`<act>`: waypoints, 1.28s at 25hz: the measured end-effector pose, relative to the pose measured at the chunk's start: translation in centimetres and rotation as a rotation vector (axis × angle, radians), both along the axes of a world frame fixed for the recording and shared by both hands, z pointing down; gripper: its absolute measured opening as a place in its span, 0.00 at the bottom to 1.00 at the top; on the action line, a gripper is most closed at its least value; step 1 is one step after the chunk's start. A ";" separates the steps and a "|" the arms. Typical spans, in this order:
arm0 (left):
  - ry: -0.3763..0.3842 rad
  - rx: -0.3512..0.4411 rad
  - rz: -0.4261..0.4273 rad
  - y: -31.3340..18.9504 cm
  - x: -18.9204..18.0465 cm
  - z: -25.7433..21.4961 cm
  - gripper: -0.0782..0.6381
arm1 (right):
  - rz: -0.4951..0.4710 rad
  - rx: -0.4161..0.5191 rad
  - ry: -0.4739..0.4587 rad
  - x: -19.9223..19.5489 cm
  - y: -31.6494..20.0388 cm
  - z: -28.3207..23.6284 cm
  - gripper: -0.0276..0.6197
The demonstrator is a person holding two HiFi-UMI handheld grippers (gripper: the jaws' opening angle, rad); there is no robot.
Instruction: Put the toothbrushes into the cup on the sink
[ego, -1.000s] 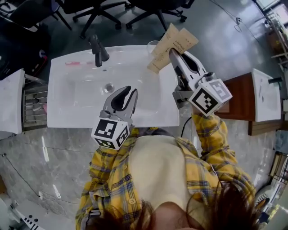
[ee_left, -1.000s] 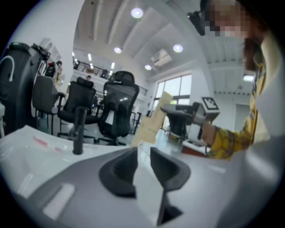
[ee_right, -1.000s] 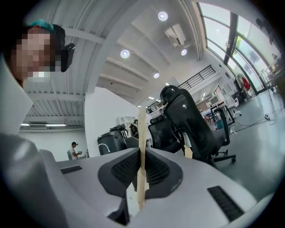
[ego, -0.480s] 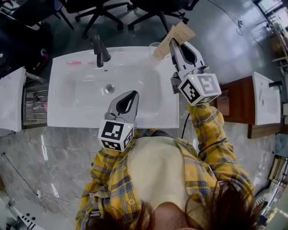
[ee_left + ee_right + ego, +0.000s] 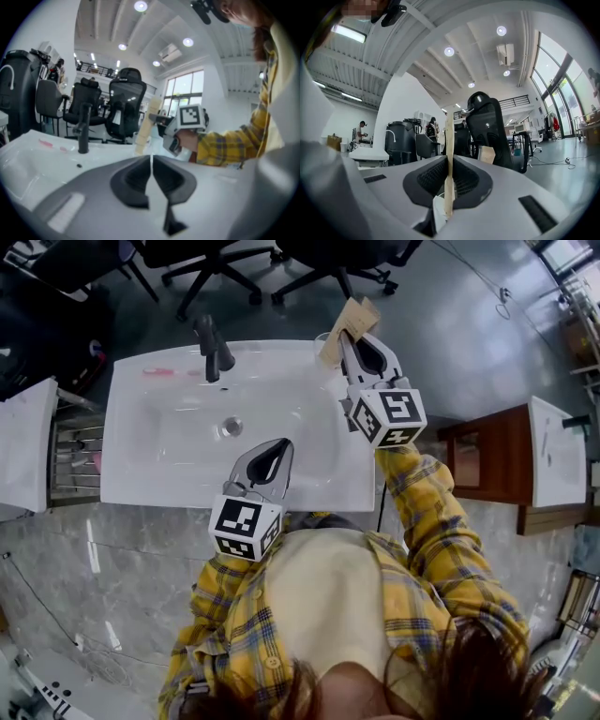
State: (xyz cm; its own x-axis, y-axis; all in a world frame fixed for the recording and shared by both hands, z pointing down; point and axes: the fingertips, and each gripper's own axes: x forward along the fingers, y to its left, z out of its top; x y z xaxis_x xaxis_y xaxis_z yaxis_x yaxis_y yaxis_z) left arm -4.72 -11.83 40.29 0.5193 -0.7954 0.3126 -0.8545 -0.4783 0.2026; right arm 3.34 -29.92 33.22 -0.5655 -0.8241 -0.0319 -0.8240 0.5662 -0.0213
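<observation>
The right gripper [image 5: 344, 337] is at the far right corner of the sink [image 5: 127, 488]. Its jaws are clenched on a thin tan packet [image 5: 352, 317] that sticks out past the tips toward the far side. In the right gripper view the packet shows edge-on, pinched between the pads.

The cup [image 5: 322, 337] stands on the far rim just left of those tips. It is clear glass and partly hidden. It seems to touch the packet's lower end, but that cannot be told for sure.

The left gripper [image 5: 281, 448] hovers over the near part of the basin, to the right of the drain [image 5: 230, 427]. Its jaws have just been closing and now meet, with nothing between them.

A pink toothbrush [image 5: 159, 372] lies flat on the far left rim, left of the faucet [image 5: 211, 345]. It is well apart from both grippers and from the cup.
</observation>
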 end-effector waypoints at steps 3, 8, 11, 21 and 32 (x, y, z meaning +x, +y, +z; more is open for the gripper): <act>0.003 -0.006 -0.003 0.1 -0.1 0.2 0.13 | -0.017 -0.030 0.035 -0.5 0.0 1.6 0.09; 0.016 -0.022 -0.010 0.0 -0.3 0.5 0.13 | -0.050 -0.071 0.104 -1.3 0.1 3.4 0.09; 0.016 -0.027 -0.007 0.0 -0.3 0.5 0.13 | -0.067 -0.103 0.140 -1.6 0.3 4.4 0.09; 0.027 -0.025 -0.010 -0.1 -0.5 0.5 0.13 | -0.097 -0.110 0.141 -1.8 1.7 3.7 0.10; 0.036 -0.007 0.007 -0.7 -0.7 0.3 0.13 | -0.068 -0.125 0.088 0.3 5.2 1.7 0.10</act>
